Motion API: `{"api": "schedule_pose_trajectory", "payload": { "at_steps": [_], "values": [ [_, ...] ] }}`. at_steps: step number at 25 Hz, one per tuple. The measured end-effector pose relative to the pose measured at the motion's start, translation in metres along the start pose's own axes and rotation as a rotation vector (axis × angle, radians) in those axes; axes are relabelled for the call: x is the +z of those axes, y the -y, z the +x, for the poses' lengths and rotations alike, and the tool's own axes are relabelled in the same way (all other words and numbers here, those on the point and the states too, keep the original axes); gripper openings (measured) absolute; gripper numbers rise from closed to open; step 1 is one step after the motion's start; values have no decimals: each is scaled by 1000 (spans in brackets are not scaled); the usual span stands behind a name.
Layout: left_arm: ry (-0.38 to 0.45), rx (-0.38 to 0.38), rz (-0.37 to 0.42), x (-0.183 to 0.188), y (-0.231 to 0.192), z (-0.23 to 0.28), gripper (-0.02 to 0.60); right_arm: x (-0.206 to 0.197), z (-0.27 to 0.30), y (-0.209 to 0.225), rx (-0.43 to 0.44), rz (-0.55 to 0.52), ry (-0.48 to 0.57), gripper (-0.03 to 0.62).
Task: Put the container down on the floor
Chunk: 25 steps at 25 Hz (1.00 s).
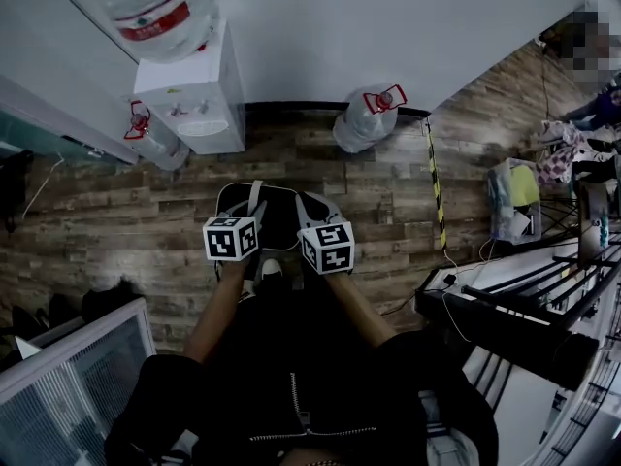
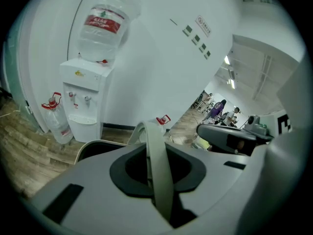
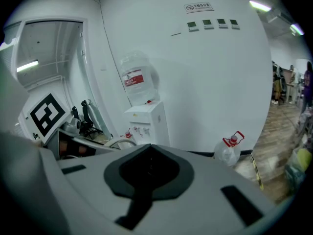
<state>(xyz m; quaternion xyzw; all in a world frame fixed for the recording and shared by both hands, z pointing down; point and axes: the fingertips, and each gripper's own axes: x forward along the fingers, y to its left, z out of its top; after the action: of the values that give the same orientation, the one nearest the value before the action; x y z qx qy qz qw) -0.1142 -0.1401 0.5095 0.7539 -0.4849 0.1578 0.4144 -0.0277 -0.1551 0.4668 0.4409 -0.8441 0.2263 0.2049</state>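
The container (image 1: 275,223) is a dark bin with a pale grey rim, hanging over the wooden floor (image 1: 116,221) just ahead of both grippers. My left gripper (image 1: 250,212) is shut on its grey handle band (image 2: 157,170), which runs up out of the jaw slot; the bin's rim (image 2: 95,146) curves below it. My right gripper (image 1: 312,216) sits at the bin's right side. In the right gripper view the jaw slot (image 3: 146,180) is dark, so whether it holds anything is unclear; a bit of pale rim (image 3: 120,142) shows to its left.
A white water dispenser (image 1: 189,95) with a bottle on top (image 1: 155,8) stands against the wall ahead. Water bottles lie on the floor at its left (image 1: 153,136) and to the right (image 1: 367,116). A yellow-black strip (image 1: 434,183) and a black rack (image 1: 524,309) are at right, and a cabinet (image 1: 68,377) at lower left.
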Motion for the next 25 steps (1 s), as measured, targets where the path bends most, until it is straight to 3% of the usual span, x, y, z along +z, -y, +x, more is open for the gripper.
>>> {"api": "schedule_pose_trajectory", "payload": {
  "at_steps": [8, 15, 25],
  "values": [
    [3, 78, -49, 48, -2, 63, 55, 45, 42, 70, 52, -4, 0, 11],
    [12, 140, -14, 102, 10, 107, 55, 87, 61, 128, 93, -12, 30, 11],
    [15, 162, -7, 157, 8, 168, 55, 102, 93, 188, 110, -13, -10, 11]
  ]
}}
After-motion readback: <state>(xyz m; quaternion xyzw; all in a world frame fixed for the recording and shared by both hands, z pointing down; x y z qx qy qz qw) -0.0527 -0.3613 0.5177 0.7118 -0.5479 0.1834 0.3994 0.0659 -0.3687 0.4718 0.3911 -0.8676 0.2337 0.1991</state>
